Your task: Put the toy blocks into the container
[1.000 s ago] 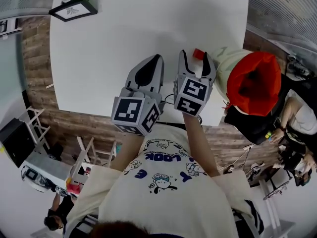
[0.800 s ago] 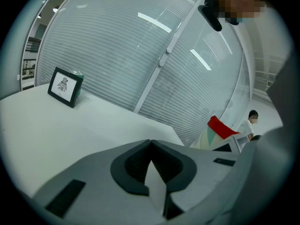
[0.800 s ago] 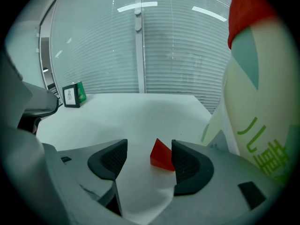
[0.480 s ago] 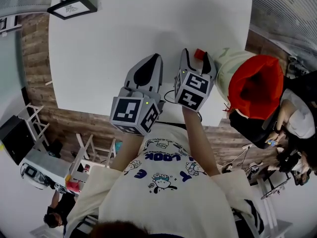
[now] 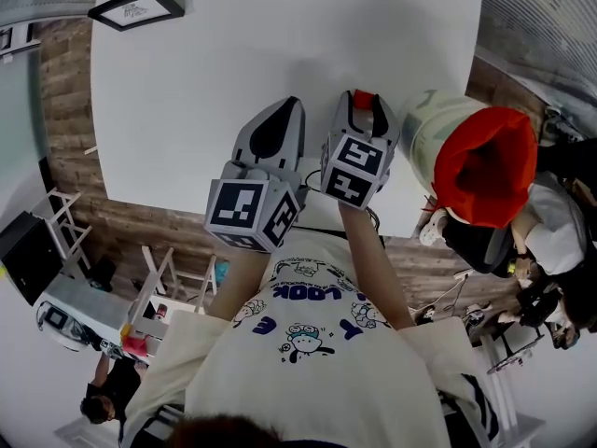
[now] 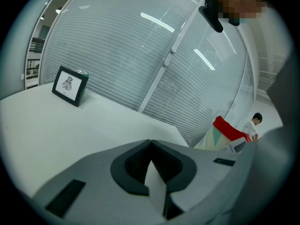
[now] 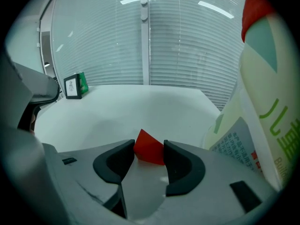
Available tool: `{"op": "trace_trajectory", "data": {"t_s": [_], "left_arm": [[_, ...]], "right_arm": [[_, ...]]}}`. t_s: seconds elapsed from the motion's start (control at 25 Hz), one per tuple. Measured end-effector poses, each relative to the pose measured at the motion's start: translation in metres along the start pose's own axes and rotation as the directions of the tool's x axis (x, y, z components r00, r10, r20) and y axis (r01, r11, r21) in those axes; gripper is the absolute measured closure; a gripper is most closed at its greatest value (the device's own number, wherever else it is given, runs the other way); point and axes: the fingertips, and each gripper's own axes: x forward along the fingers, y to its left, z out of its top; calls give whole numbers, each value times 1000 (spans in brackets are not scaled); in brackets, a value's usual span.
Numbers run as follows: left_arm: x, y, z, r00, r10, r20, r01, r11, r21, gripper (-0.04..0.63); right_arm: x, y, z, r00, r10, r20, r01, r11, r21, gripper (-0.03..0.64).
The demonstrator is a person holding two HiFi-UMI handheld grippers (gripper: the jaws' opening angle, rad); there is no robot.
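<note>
The left tool (image 6: 151, 144) is pinched shut with nothing in it, off to the left of the red block (image 7: 149, 149). The right tool (image 5: 366, 104) is the one on the block. Its two sides have just been closing and now press the block between them, low on the white table (image 5: 233, 54). Just to the right of the block stands the container (image 5: 466, 152), a tall bag with a red open mouth. I think the block needs a lift and a short trip right.
</note>
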Motion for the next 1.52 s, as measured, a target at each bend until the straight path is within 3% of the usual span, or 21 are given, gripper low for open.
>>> {"op": "trace_trajectory", "data": {"t_s": [0.56, 0.88, 1.2, 1.52], "left_arm": [[-1, 0, -3, 1000, 2, -2, -2, 1000, -13, 563], [-2, -3, -4, 1000, 0, 1, 0, 1000, -12, 563], [-4, -4, -4, 1000, 2, 6, -2, 1000, -10, 564], [-7, -4, -4, 1000, 0, 11, 0, 1000, -1, 563]], "right_arm": [[-2, 6, 4, 998, 61, 35, -59, 996, -61, 439], [-11, 18, 10, 978, 191, 78, -196, 979, 53, 476], [-15, 28, 13, 941, 309, 138, -335, 910, 244, 482], [-30, 33, 29, 919, 338, 200, -380, 897, 228, 486]]}}
